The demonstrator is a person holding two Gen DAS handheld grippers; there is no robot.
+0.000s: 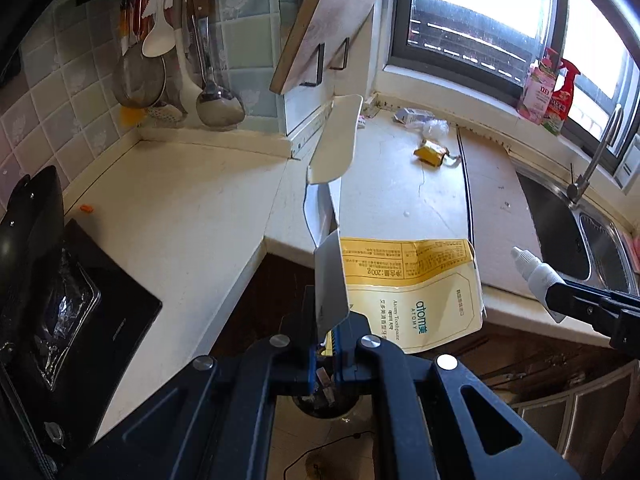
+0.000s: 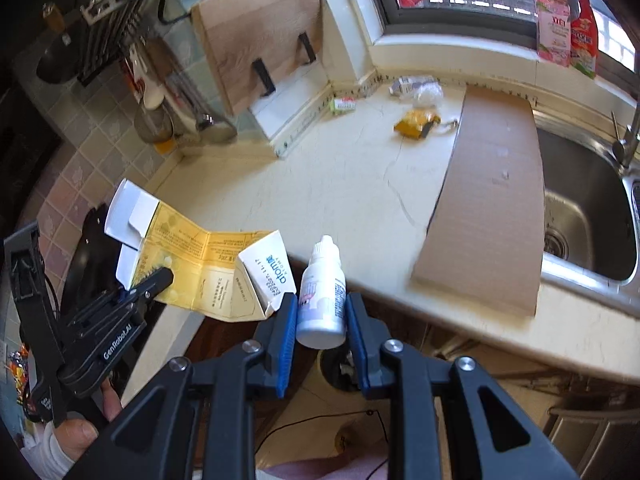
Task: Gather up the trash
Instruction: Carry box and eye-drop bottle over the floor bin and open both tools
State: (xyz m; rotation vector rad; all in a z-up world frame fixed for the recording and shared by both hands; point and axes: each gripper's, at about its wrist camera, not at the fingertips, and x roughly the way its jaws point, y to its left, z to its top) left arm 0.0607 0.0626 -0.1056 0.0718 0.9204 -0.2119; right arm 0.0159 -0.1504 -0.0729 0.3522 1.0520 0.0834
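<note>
- Left gripper (image 1: 325, 354) is pressed together on one edge of the flattened yellow toothpaste carton (image 1: 412, 280); the carton hangs out in front of the counter's front edge, flaps loose and trailing.
- Right gripper (image 2: 321, 320) pinches the small white dropper bottle (image 2: 322, 292) across its body, nozzle up, base showing below the pads; it also sits off the counter's front edge, just beside the carton.
- Both pieces of trash are lifted clear of the counter (image 2: 360, 168). Step in hand, by my reading: carry both off to a bin, which neither view shows.
- To do it well: keep both grips steady. The carton is held by a thin edge only and could swing or pull free on a fast move, so move smoothly.
- Keep the two loads apart; the carton's open end flap is close to the bottle and could catch on it.
- Bottle is smooth and round, so avoid tilting it or loosening the grip until it is over the bin.
- Still on the counter, toward its back near the window: a crumpled yellow wrapper (image 2: 416, 122), a clear plastic scrap (image 2: 426, 94), a small box (image 2: 402, 85), a green-and-red packet (image 2: 343, 105). More trash to fetch, likely.
- Cardboard sheet (image 2: 492, 200) lies on the counter's sink side, touching the sink (image 2: 588, 208) rim.
</note>
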